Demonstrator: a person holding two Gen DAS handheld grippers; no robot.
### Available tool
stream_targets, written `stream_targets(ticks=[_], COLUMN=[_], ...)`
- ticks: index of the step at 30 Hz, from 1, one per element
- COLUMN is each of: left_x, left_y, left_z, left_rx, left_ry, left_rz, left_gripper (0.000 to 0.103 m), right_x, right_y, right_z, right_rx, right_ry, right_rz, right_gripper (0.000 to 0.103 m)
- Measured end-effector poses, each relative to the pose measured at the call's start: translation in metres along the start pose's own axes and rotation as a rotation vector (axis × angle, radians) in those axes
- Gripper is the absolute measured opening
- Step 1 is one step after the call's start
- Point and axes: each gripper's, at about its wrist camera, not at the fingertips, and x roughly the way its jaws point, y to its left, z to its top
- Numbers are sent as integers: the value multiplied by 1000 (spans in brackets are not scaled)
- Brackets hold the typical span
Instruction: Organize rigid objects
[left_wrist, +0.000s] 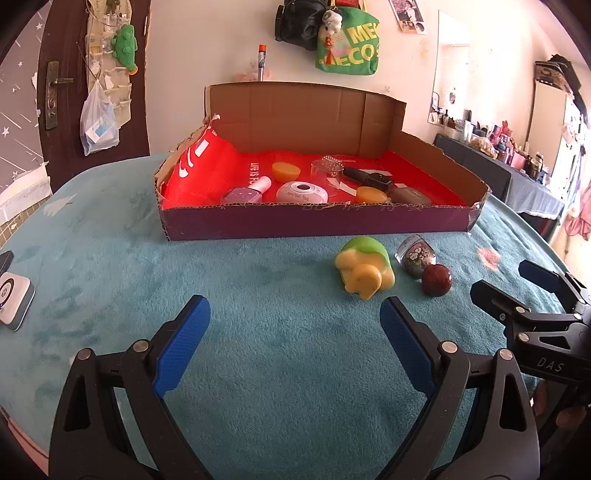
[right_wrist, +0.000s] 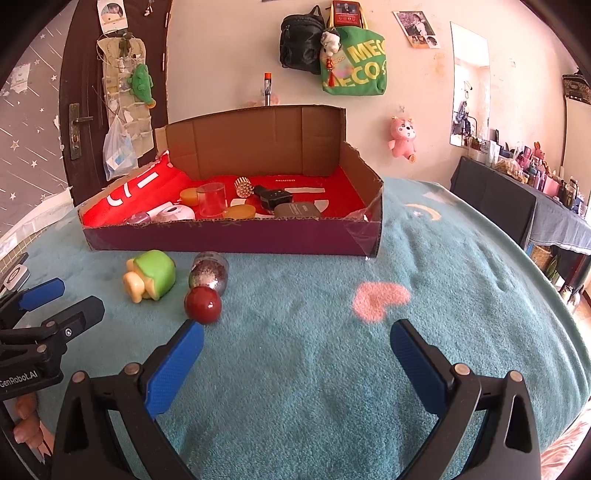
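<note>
1. Both sets of jaws stand spread wide with nothing between them: the left gripper (left_wrist: 295, 347) and right gripper (right_wrist: 297, 354) hover low over the near blanket.
2. The cardboard box (left_wrist: 317, 223) sits at the far side, already holding several small items.
3. Three pieces lie loose just in front of it: green toy (left_wrist: 364, 267), glittery capsule (left_wrist: 413, 258), perhaps a jar, and red ball (right_wrist: 203, 304).
4. I'd take the ball first, squeezing at its widest part since it may roll.
5. The teal blanket (right_wrist: 332, 369) is plush; a cluttered bedroom lies beyond.
</note>
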Motion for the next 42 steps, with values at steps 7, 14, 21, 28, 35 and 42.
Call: stream_targets(ticks=[7, 14, 21, 28, 35, 42], left_x=[9, 22, 37, 46, 52, 66], left_y=[4, -5, -13, -13, -13, -21], left_z=[18, 35, 53, 62, 61, 58], left_rx=[-5, 70, 125, 145, 151, 172], left_ry=[38, 94, 140, 174, 215, 253], left_rz=[-27, -81, -128, -159, -188, -192], left_gripper=[94, 94, 94, 94, 94, 94], right_x=[8, 25, 48, 64, 78, 72], right_y=[3, 11, 9, 8, 17, -13], right_z=[20, 34, 45, 52, 54, 60], right_rx=[-29, -81, -80, -83, -153, -132], right_ry=[43, 108, 220, 283, 322, 284], right_rz=[37, 95, 183, 233, 197, 183], right_gripper=[103, 103, 103, 103, 102, 102])
